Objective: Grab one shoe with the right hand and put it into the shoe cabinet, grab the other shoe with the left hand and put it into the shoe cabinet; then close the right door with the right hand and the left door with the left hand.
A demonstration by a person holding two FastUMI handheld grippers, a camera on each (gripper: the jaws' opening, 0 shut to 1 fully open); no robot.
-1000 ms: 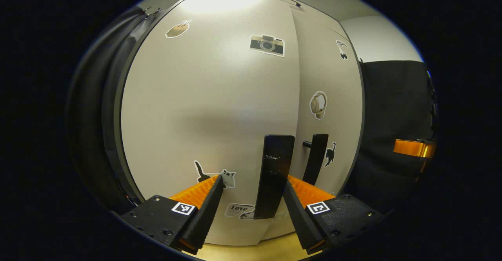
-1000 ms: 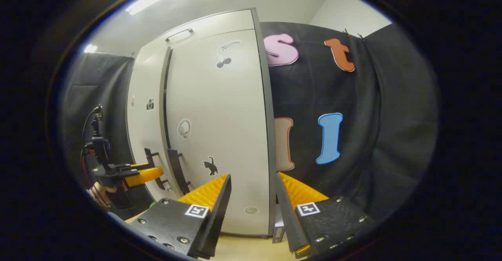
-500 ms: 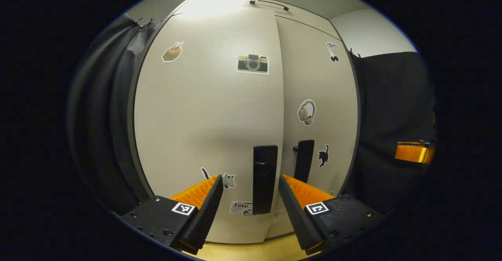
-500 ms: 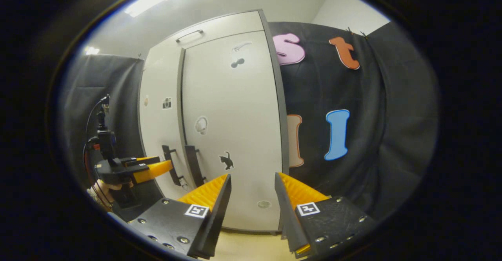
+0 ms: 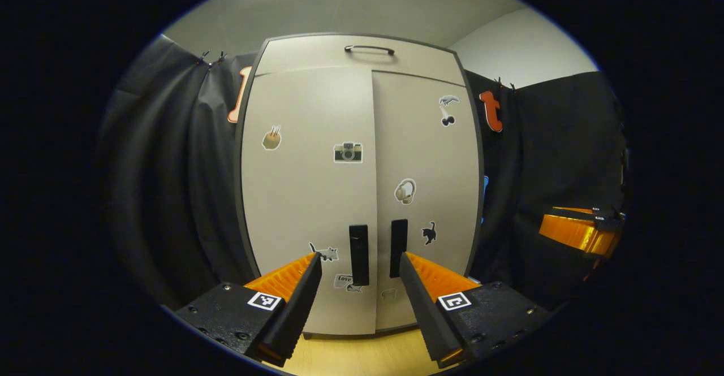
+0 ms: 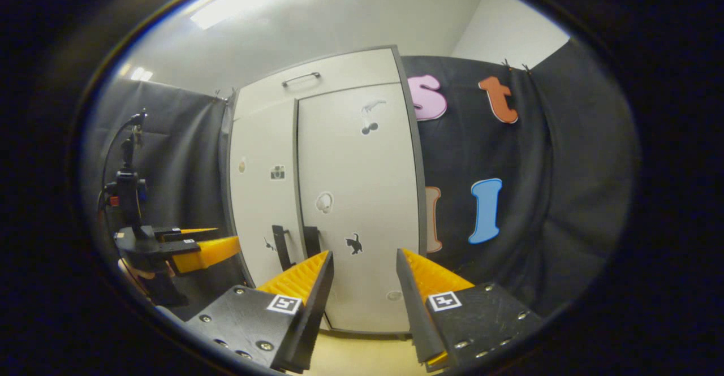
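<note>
Left gripper view showed both doors of your shoe cabinet point(image 5: 362, 195) shut; your left tool point(image 5: 361, 299) and right tool point(image 6: 365, 302) hung open, empty.

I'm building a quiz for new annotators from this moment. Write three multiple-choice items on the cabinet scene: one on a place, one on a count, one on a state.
1. Where is the camera sticker?
A. on the left door
B. on the right door
C. on the top drawer

2. How many black vertical handles flank the seam between the doors?
A. one
B. two
C. four

3. What state are the cabinet doors in?
A. both shut
B. left one ajar
C. both wide open

Answers:
1 A: in the left gripper view the sticker lies on the left door, left of the seam.
2 B: the left handle and the right handle stand side by side.
3 A: the left door and the right door lie flush, and both the left claw and the right claw are open and empty.
</note>
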